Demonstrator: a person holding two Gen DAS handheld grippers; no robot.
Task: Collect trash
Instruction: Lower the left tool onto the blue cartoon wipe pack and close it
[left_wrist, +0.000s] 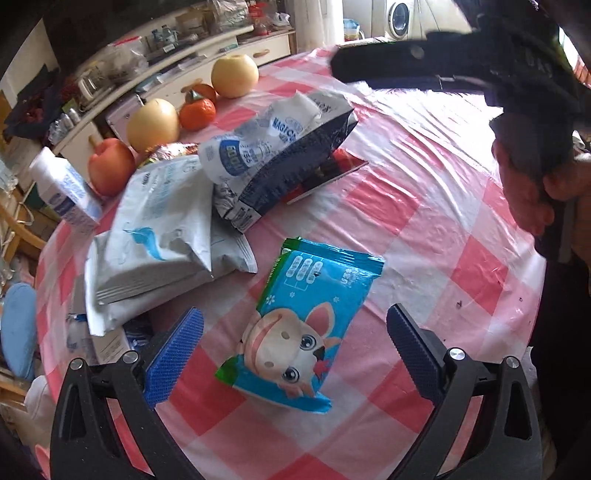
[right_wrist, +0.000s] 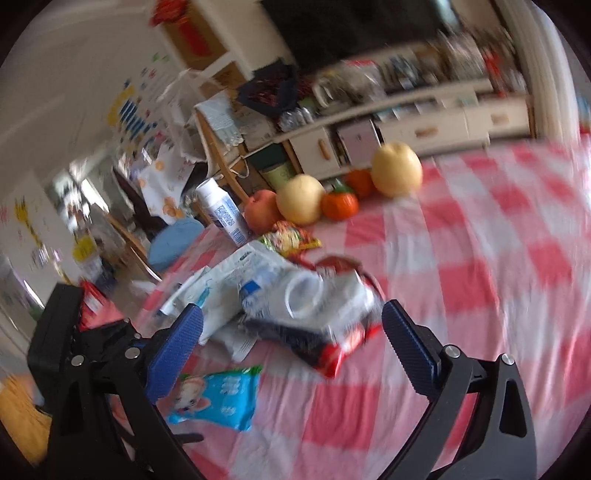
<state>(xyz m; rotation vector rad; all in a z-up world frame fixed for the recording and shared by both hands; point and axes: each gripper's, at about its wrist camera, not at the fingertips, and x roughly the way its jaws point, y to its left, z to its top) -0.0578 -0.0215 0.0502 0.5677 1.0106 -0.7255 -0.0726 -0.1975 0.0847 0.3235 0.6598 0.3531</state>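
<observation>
checked tablecloth (left_wrist: 388, 206); l gripper (left_wrist: 295, 354) wide over blue wrapper (left_wrist: 306, 325).

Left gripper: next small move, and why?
Probably lower the left gripper onto the blue wrapper and close. Its jaws stand open and empty with the wrapper lying flat on the tablecloth between them, apart from the pile of white bags. The right gripper is also open, facing that pile; its view is blurred.
</observation>
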